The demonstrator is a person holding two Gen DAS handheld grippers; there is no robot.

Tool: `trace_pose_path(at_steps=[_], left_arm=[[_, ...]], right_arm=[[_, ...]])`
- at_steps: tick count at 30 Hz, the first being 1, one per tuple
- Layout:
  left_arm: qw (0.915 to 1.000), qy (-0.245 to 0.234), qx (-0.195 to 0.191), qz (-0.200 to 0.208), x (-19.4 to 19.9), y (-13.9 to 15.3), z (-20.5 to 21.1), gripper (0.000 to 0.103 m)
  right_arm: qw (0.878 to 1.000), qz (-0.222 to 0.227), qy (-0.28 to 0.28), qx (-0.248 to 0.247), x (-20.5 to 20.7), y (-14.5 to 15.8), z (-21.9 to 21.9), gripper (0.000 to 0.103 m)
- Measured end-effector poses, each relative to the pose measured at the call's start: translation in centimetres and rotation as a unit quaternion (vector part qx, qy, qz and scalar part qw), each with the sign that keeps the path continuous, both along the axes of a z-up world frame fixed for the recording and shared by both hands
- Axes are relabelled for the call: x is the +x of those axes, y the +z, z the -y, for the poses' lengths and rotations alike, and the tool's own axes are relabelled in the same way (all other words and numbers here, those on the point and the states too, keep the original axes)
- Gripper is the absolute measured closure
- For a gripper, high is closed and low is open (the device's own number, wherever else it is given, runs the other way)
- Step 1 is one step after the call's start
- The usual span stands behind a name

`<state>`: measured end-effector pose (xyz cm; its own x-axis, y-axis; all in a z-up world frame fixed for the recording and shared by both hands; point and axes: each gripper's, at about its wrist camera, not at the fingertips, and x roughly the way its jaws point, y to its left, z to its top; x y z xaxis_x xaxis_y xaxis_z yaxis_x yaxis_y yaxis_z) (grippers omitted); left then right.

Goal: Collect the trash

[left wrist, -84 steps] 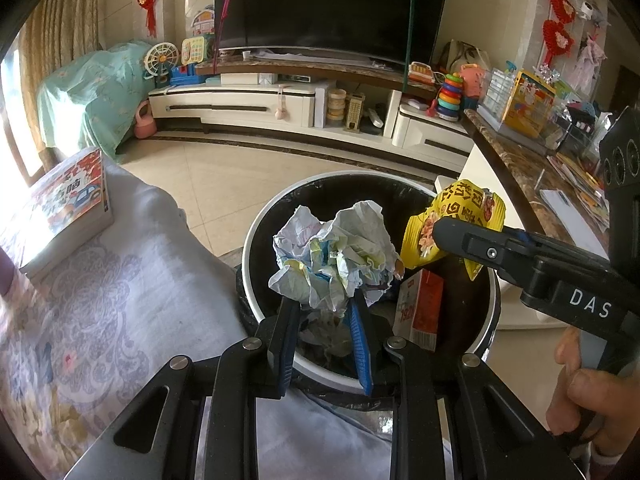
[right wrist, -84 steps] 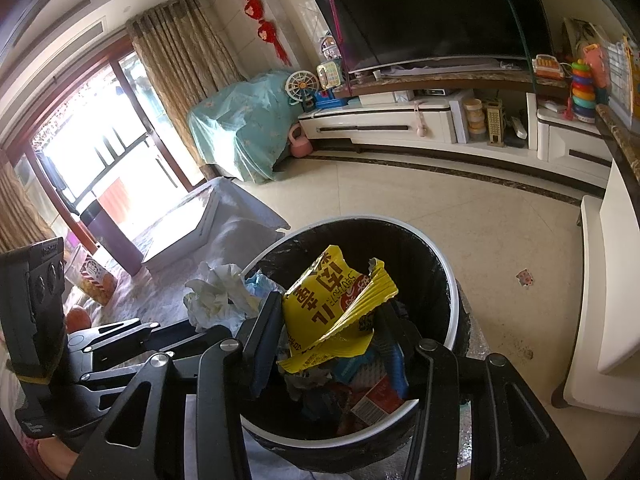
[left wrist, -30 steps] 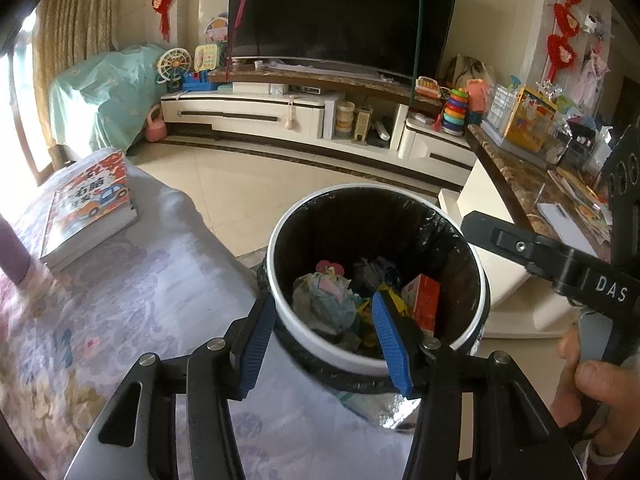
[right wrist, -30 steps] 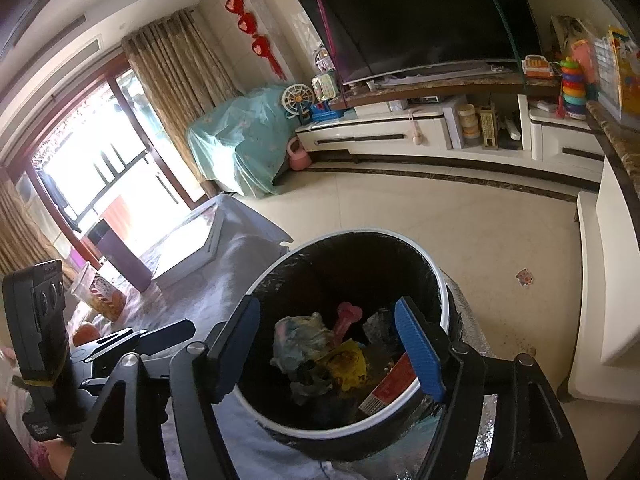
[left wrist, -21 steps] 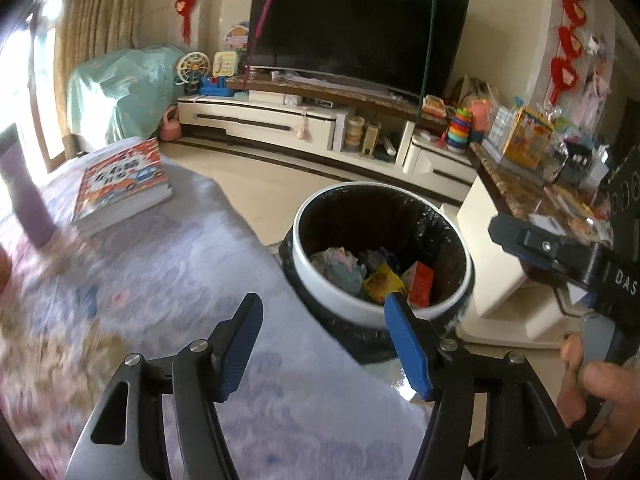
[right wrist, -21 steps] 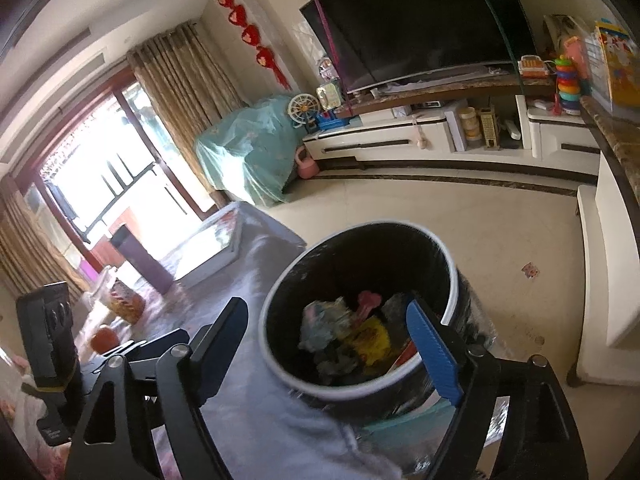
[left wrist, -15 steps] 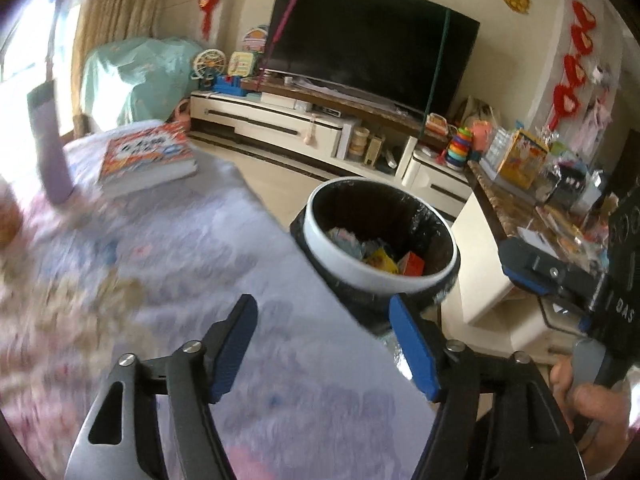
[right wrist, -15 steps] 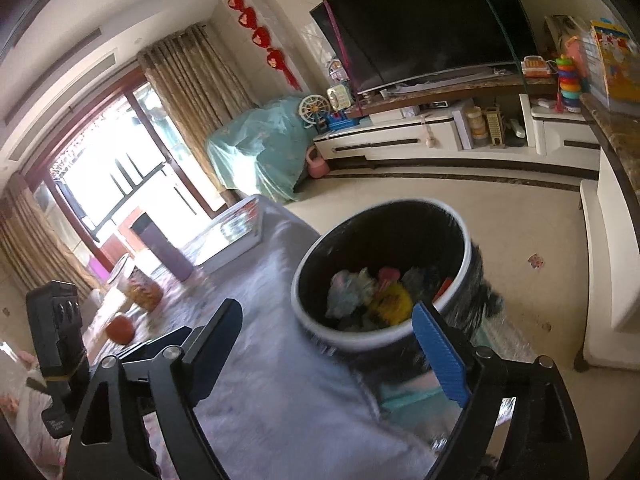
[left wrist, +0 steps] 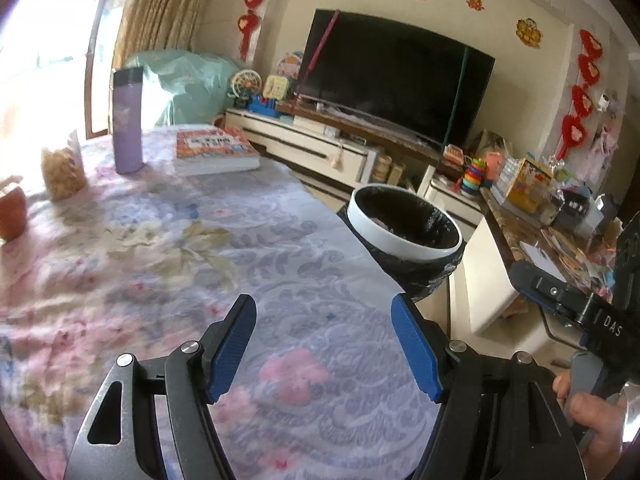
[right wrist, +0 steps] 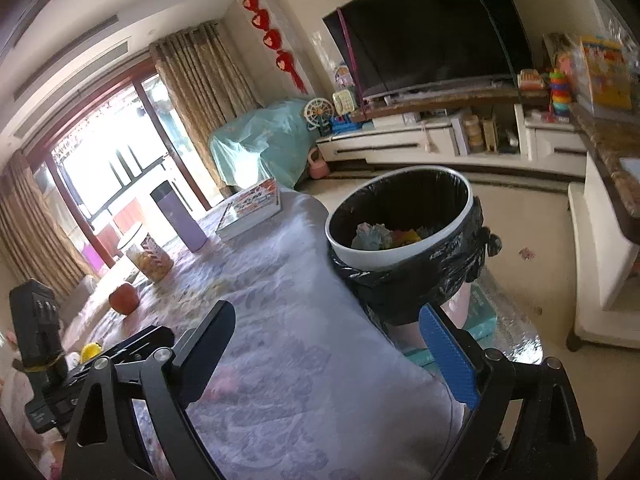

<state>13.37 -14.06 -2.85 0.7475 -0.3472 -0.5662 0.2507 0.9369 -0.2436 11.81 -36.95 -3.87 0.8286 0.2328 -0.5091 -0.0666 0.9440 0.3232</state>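
Your left gripper (left wrist: 323, 344) has its jaws well apart with nothing between them, only the flowered tablecloth (left wrist: 168, 248) beneath; your right gripper (right wrist: 336, 356) is opening its jaws wider at this moment, and they too hold nothing. Ahead of both sets of jaws and off to their right stands the trash bin (left wrist: 404, 236), black-lined with a white rim, just beyond the table's edge. Judging from what lies in it, part of the collecting is done: crumpled paper and a yellow scrap (right wrist: 400, 236) already sit inside. What is left is harder to judge. Farther out past your left jaws, well apart from the bin, are a book (left wrist: 214, 148), a purple flask (left wrist: 127, 120), a snack jar (left wrist: 62, 168) and a red fruit (left wrist: 12, 210), none of them clearly trash. The right wrist view shows you the bin's contents, which the left view hides behind the rim, and also a small yellow thing (right wrist: 91, 351) on the cloth beside the left gripper's body, too small to identify. The left view alone shows your hand (left wrist: 592, 412) on the right gripper's handle.
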Motion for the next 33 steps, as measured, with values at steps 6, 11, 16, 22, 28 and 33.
trace_pose_path(at_steps=[6, 11, 16, 22, 28, 33], left_arm=[[0.9960, 0.041, 0.014, 0.078, -5.1, 3.1, -1.2, 0.005], [0.9891, 0.083, 0.033, 0.117, -9.0, 3.0, -1.7, 0.001], [0.9839, 0.110, 0.057, 0.129, -11.3, 1.9, -1.0, 0.001], [0.9797, 0.125, 0.075, 0.138, -12.0, 0.9, -0.3, 0.001], [0.9790, 0.127, 0.079, 0.139, -12.2, 0.4, -0.1, 0.001], [0.9791, 0.122, 0.073, 0.145, -12.4, 0.5, -0.2, 0.001]], right_arm=[[0.991, 0.102, -0.022, -0.081, -3.6, 3.9, -3.0, 0.000], [0.979, 0.162, -0.044, -0.119, -6.2, 4.3, -4.5, 0.000], [0.981, 0.151, -0.044, -0.112, -6.7, 2.8, -4.7, 0.000], [0.980, 0.148, -0.066, -0.114, -7.4, 1.5, -4.5, 0.000], [0.976, 0.161, -0.080, -0.127, -8.3, 1.1, -4.9, 0.000], [0.973, 0.164, -0.079, -0.144, -8.7, 1.0, -5.4, 0.000]])
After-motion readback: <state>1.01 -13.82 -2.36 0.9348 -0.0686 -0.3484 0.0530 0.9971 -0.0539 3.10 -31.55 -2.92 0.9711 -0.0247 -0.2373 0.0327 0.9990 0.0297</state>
